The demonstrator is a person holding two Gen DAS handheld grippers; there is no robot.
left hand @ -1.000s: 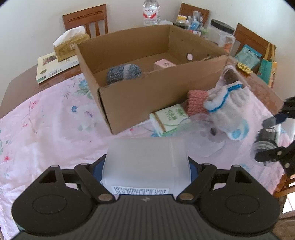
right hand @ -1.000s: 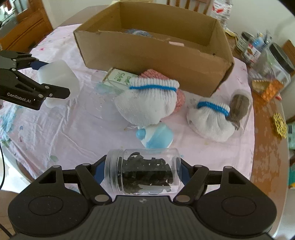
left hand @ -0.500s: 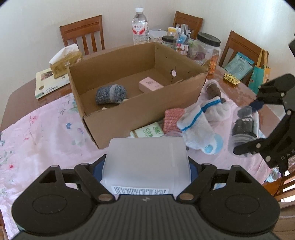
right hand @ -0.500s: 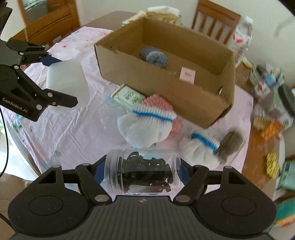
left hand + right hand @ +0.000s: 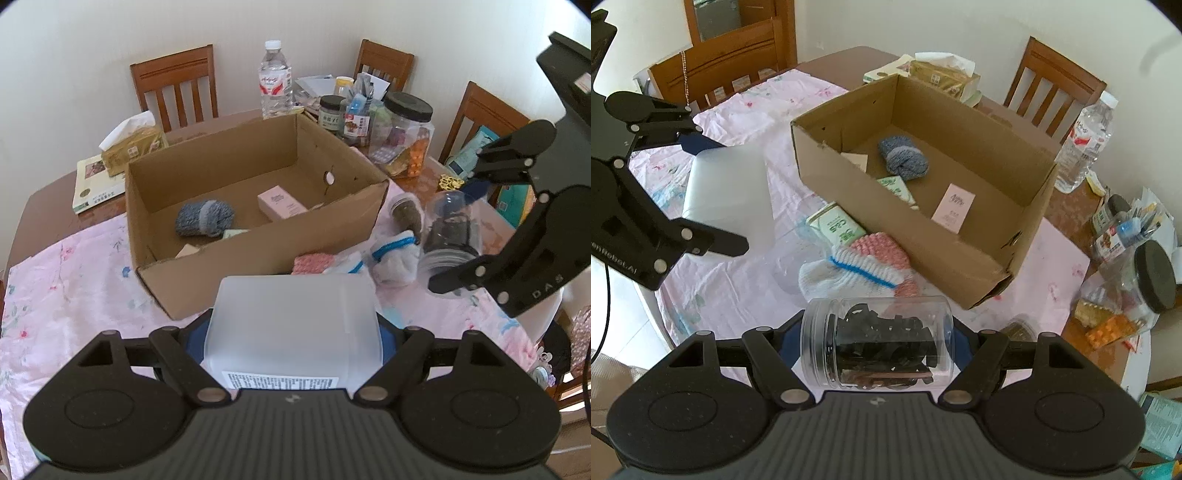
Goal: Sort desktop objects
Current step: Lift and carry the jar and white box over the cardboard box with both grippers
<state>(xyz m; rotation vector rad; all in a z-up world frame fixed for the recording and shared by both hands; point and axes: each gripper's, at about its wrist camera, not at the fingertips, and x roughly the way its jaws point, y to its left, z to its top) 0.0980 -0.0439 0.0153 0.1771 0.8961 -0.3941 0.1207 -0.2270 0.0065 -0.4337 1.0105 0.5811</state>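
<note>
My left gripper (image 5: pixel 293 332) is shut on a frosted white plastic container (image 5: pixel 291 325), held above the table in front of the open cardboard box (image 5: pixel 258 254). My right gripper (image 5: pixel 879 343) is shut on a clear jar of black pieces (image 5: pixel 877 347), lying sideways between the fingers. That jar (image 5: pixel 450 232) also shows in the left wrist view, right of the box, and the white container (image 5: pixel 727 195) shows at the left of the right wrist view. Inside the box lie a blue-grey rolled sock (image 5: pixel 205 218), a pink carton (image 5: pixel 280 203) and a green-white pack (image 5: pixel 897 186).
White socks with blue bands (image 5: pixel 849 273), a pink knit piece (image 5: pixel 882 251), a green-white carton (image 5: pixel 834 225) and a small dark jar (image 5: pixel 406 218) lie on the pink floral cloth (image 5: pixel 55 288). Jars, a water bottle (image 5: pixel 275 85), a tissue box (image 5: pixel 129 146) and chairs ring the far side.
Both grippers have risen with their loads, so the box and table look lower and farther. The box interior now shows more fully in both views.
</note>
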